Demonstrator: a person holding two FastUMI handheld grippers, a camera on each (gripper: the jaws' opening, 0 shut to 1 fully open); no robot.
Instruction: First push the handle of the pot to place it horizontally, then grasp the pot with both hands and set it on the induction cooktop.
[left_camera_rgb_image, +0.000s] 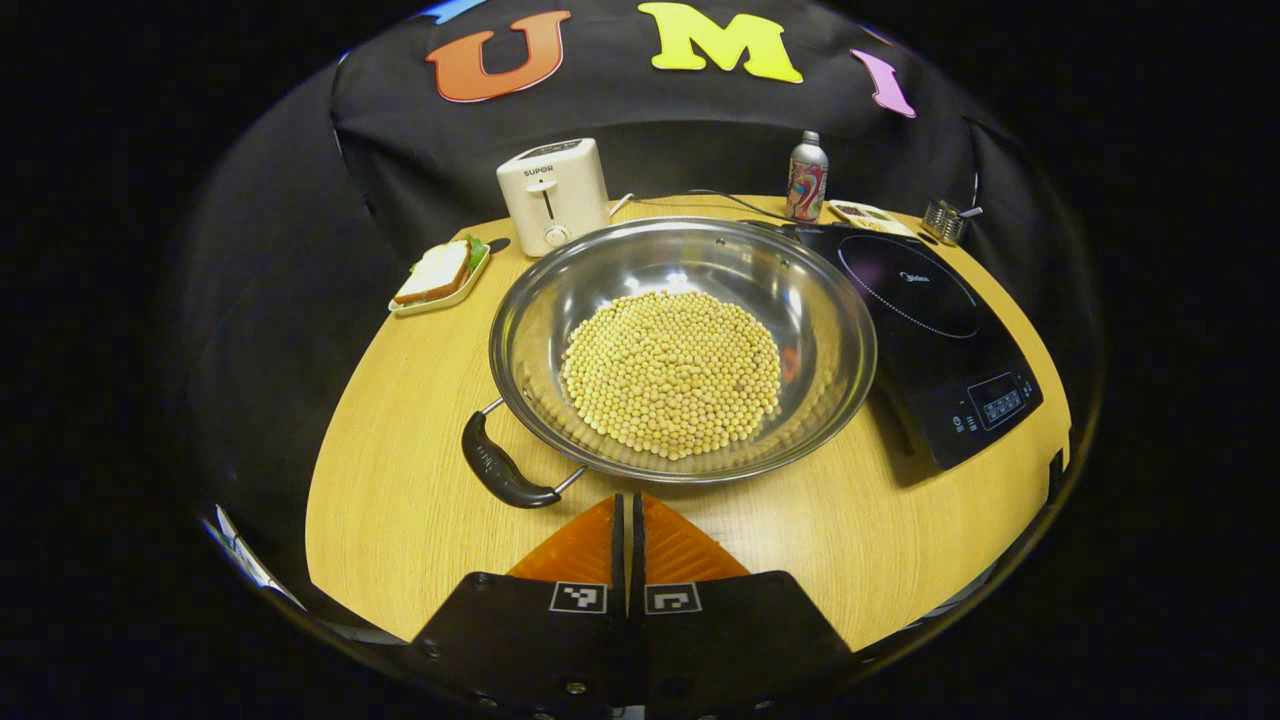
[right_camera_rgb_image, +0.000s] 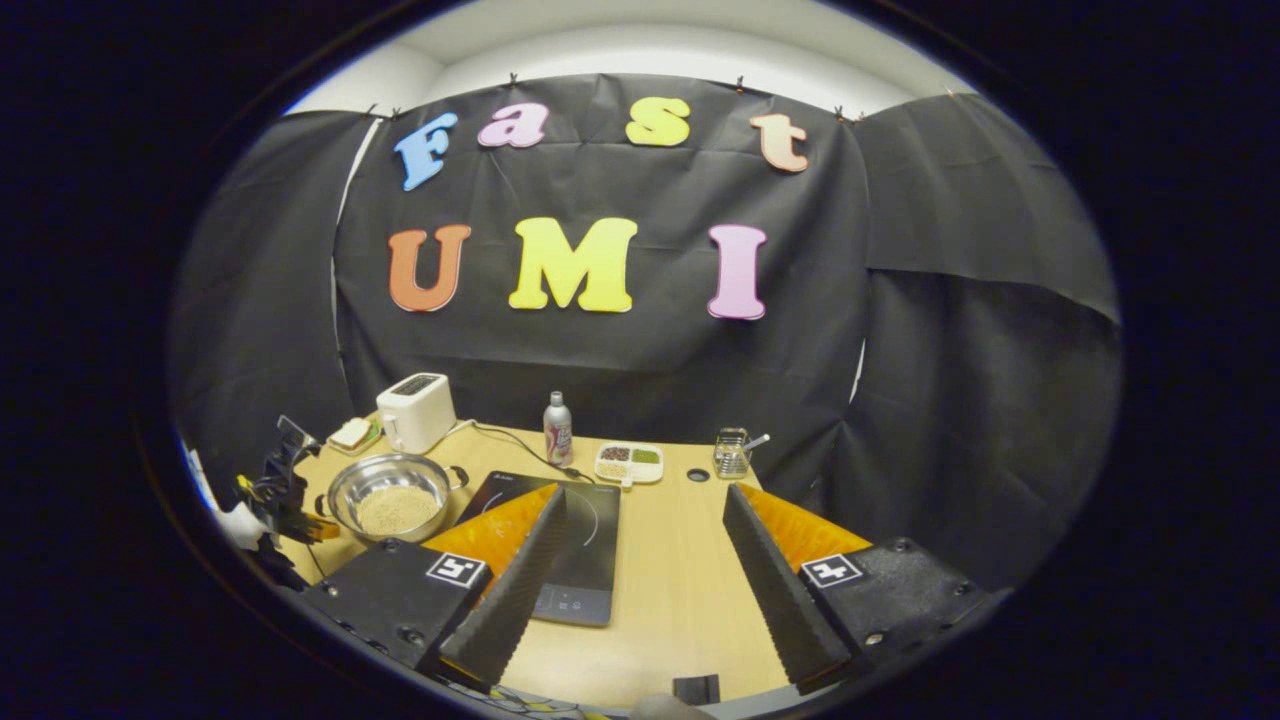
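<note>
Steel is gleaming on the pot (left_camera_rgb_image: 683, 345), which is sitting on the wooden bench (left_camera_rgb_image: 400, 500) just left of the black induction cooktop (left_camera_rgb_image: 925, 340), its rim reaching the cooktop's edge, and holding a heap of pale beans (left_camera_rgb_image: 671, 372). One black handle (left_camera_rgb_image: 498, 467) is sticking out at the pot's near left side. The left tool (left_camera_rgb_image: 629, 520) is hovering low just in front of the pot with its orange fingers (left_camera_rgb_image: 578, 545) pressed together and gripping nothing. In the right gripper view, the right tool (right_camera_rgb_image: 640, 540) is hanging higher and farther back, its fingers spread wide and holding nothing, with the cooktop (right_camera_rgb_image: 560, 540) lying partly behind one of them and the pot (right_camera_rgb_image: 390, 495) sitting farther left. A white toaster (left_camera_rgb_image: 553, 193), a sandwich on a tray (left_camera_rgb_image: 438, 275) and a bottle (left_camera_rgb_image: 806, 178) are standing behind the pot.
</note>
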